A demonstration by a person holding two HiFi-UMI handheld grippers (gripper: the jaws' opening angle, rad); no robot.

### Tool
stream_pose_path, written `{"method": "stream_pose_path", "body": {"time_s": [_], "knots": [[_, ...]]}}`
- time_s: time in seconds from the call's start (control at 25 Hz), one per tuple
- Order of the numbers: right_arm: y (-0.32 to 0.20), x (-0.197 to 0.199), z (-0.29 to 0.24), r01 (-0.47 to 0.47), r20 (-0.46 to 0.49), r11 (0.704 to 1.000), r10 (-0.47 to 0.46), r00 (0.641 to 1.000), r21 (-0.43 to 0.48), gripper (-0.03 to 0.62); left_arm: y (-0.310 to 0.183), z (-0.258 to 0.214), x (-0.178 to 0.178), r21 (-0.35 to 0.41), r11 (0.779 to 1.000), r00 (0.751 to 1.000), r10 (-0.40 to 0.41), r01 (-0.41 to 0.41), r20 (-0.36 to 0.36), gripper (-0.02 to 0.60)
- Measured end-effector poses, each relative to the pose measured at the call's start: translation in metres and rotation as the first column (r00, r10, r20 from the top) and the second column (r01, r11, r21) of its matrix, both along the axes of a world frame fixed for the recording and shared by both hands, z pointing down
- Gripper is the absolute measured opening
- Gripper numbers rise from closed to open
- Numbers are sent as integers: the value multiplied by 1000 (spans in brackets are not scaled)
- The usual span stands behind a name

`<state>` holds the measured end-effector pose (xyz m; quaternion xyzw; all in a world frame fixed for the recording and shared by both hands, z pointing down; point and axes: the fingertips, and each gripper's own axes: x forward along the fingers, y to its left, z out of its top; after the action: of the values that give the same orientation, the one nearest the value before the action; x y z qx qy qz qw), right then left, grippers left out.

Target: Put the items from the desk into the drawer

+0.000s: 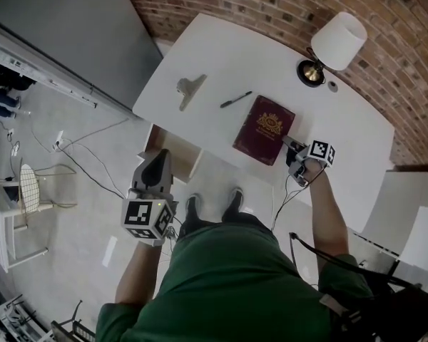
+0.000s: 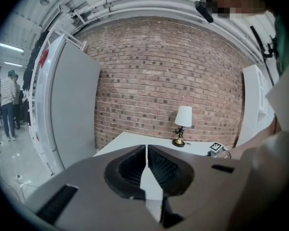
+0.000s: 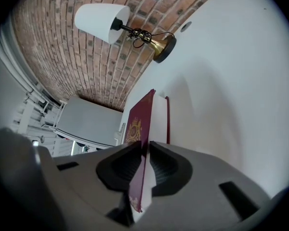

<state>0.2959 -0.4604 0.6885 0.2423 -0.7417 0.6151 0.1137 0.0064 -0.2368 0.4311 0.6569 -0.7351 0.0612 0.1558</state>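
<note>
Brick wall behind, white desk below me. My right gripper is clenched on the book, jaws pinching its maroon cover at the near right corner, with the pages showing just beside them. The book sits mid-desk, near the front edge. Pen just beyond it, clip further left, lamp at the back right. My left gripper hangs off the desk by the open drawer, jaws pressed together, nothing between them.
</note>
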Motion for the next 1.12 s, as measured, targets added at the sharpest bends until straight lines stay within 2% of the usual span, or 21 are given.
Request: {"method": "stream_pose_path", "body": {"time_s": [0.48, 0.68, 0.8, 0.96, 1.12], "knots": [[-2, -10, -19, 63, -38, 998, -63, 997, 0, 31, 38, 12, -4, -15, 994, 994, -107, 106, -35, 11], [-17, -22, -50, 87, -23, 994, -86, 996, 65, 17, 51, 12, -1, -16, 988, 987, -155, 155, -35, 11], [-15, -29, -68, 130, -58, 987, -125, 991, 91, 12, 61, 12, -2, -16, 983, 982, -184, 184, -32, 11], [-11, -49, -92, 236, -85, 960, -225, 971, 154, 9, 77, 13, -7, -10, 975, 974, -224, 224, -33, 11], [-8, -71, -120, 350, -150, 901, -320, 935, 255, 8, 86, 14, -10, 4, 970, 969, -242, 243, -51, 11]]}}
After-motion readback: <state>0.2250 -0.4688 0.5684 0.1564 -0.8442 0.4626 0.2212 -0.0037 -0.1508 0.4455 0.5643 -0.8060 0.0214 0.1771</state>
